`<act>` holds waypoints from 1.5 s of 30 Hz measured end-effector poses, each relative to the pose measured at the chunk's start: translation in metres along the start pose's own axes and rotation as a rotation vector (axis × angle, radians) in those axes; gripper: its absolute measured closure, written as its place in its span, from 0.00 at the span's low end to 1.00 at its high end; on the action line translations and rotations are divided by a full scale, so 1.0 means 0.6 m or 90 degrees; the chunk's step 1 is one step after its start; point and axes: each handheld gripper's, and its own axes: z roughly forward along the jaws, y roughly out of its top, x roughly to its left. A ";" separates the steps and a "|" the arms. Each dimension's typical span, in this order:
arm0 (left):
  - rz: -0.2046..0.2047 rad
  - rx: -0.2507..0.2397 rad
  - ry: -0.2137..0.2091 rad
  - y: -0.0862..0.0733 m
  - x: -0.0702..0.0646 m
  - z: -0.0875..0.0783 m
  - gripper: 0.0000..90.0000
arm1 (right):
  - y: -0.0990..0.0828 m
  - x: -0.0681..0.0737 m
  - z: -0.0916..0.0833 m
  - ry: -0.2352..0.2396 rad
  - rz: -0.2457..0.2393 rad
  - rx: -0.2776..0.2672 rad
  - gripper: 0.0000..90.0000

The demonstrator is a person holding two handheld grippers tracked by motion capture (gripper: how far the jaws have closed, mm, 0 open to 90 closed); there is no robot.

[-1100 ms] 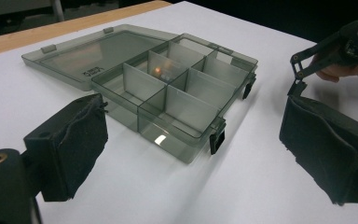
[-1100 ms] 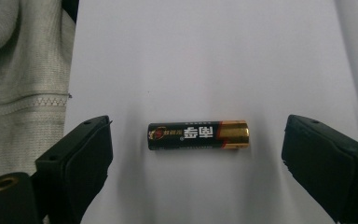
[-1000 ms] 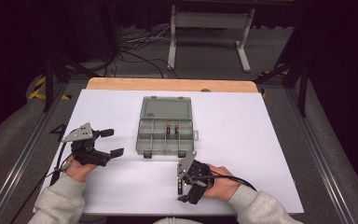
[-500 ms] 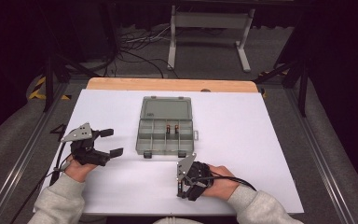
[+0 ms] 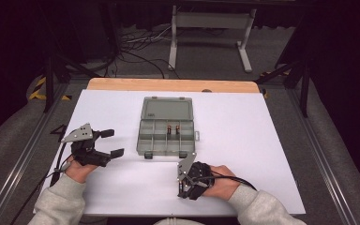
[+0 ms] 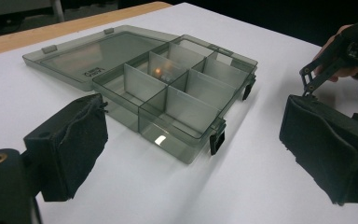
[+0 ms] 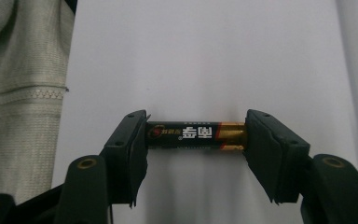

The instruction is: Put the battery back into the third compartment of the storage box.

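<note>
While two batteries (image 5: 173,130) already lie in a middle compartment of the open organizer box (image 5: 167,127) on the table (image 5: 262,140), the right tongs (image 7: 196,136) pinch another battery (image 7: 193,135) end-to-end nearby, undelivered; the left tongs (image 5: 108,143) rest spread, empty.

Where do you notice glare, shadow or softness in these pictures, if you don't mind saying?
Left gripper view: a bright glint on the organizer box front wall, an orange glow deeper inside, and the near pads soft. Right gripper view: the battery is sharp, its gold end shining, with faint shadow beneath on the table. High view: even light on the table, dark surroundings.
</note>
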 end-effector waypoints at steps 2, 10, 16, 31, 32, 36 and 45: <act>-0.007 -0.001 -0.005 -0.001 -0.001 0.001 0.09 | 0.002 -0.001 -0.004 0.003 -0.001 -0.002 0.46; -0.006 0.000 -0.005 0.000 -0.001 -0.001 0.09 | 0.018 -0.008 -0.025 0.002 -0.008 -0.010 0.46; -0.005 0.000 -0.005 0.000 -0.001 -0.001 0.09 | 0.030 -0.014 -0.042 0.003 -0.014 -0.017 0.46; -0.006 -0.001 -0.006 0.000 -0.001 -0.001 0.09 | 0.059 -0.044 -0.094 -0.009 -0.027 -0.034 0.46; -0.007 -0.001 -0.007 0.000 -0.001 -0.001 0.09 | 0.060 -0.046 -0.097 -0.012 -0.030 -0.035 0.46; -0.007 -0.001 -0.008 0.000 -0.001 -0.001 0.09 | 0.067 -0.057 -0.111 -0.017 -0.030 -0.039 0.46; -0.008 -0.003 -0.007 0.000 -0.001 0.000 0.09 | 0.082 -0.080 -0.134 -0.029 -0.034 -0.044 0.46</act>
